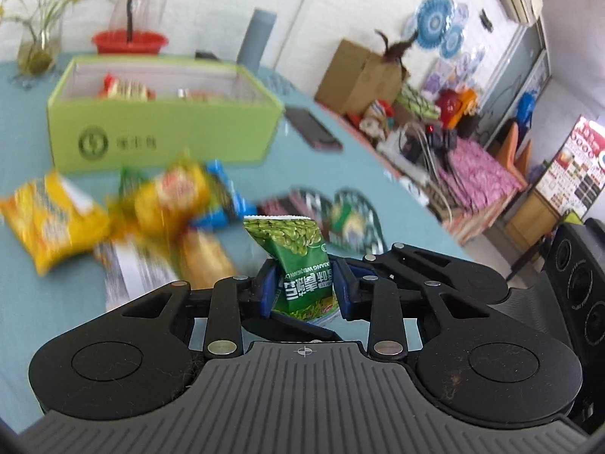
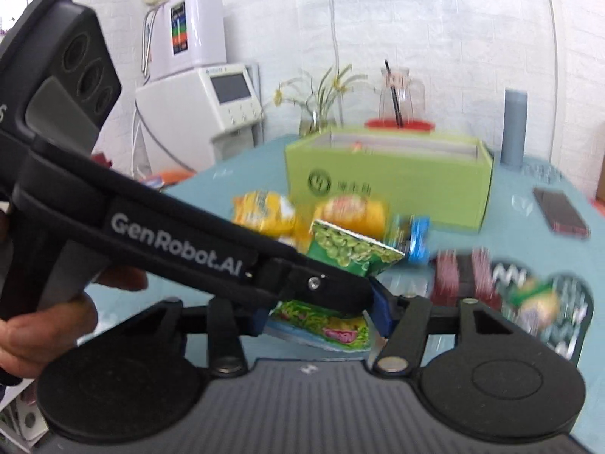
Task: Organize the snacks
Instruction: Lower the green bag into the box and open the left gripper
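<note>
My left gripper [image 1: 304, 291] is shut on a green pea snack packet [image 1: 298, 261] and holds it upright above the blue table. The same packet [image 2: 351, 251] shows in the right wrist view, held by the left gripper that crosses from the left. My right gripper [image 2: 321, 321] sits just under it, its blue pads around the lower end of a green packet [image 2: 325, 327]. A pile of yellow and blue snack bags [image 1: 159, 196] lies in front of the open green box [image 1: 159, 128], which holds a few snacks. The pile also shows in the right wrist view [image 2: 321, 215], before the box [image 2: 389, 185].
A phone [image 1: 312, 128] lies right of the box. A red bowl [image 1: 128, 39], a glass jug, a plant vase [image 1: 36, 49] and a grey cylinder [image 1: 257, 38] stand behind it. Patterned mats with a small snack [image 2: 537, 295] lie at the right. The table edge runs along the right.
</note>
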A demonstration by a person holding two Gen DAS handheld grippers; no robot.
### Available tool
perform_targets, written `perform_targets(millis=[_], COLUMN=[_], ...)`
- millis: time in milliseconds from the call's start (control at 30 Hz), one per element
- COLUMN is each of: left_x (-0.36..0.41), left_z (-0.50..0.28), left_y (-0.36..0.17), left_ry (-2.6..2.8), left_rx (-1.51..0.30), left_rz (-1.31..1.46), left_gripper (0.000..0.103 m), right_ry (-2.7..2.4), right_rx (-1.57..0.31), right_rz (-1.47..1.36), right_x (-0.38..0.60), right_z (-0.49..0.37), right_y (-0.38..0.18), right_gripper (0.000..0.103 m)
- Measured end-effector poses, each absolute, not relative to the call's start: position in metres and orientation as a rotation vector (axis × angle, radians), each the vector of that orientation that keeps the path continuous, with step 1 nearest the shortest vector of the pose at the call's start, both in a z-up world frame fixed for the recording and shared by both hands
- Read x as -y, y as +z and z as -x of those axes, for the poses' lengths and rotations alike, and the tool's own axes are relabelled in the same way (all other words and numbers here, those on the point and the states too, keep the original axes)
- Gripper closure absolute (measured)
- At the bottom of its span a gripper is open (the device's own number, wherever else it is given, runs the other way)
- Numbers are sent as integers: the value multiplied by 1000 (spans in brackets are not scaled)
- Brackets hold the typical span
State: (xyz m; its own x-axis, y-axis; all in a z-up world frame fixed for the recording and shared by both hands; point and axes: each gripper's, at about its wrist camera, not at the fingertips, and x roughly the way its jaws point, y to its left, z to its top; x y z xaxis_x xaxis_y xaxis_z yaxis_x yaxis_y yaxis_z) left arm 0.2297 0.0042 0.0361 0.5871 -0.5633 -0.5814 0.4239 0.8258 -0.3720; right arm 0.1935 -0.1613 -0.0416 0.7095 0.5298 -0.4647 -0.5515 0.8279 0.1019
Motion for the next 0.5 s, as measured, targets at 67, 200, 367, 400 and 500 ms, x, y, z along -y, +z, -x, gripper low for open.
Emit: perform_targets(millis=[67,200,367,400,500], left_x=[-8,-12,-18,-21,-25], left_z=[-260,-332,-420,-436,-474], left_y=[54,77,82,77,56], left_ry=[-572,-520,-450,-441,-429], left_rx=[-708,-684,-688,-701,-748], left_rz=[198,208,205,211,219], left_gripper=[94,95,96,96,95], right_ry=[594,602,603,600,597], right_rx=[-472,-488,-562,-581,-633], right_rz=[71,79,138,147,166], right_x=[155,141,116,113,107], right_z=[-225,-308,-403,-420,-454], right_y=[-28,-8,-5,-9,-29], right_gripper=[39,39,39,39,40])
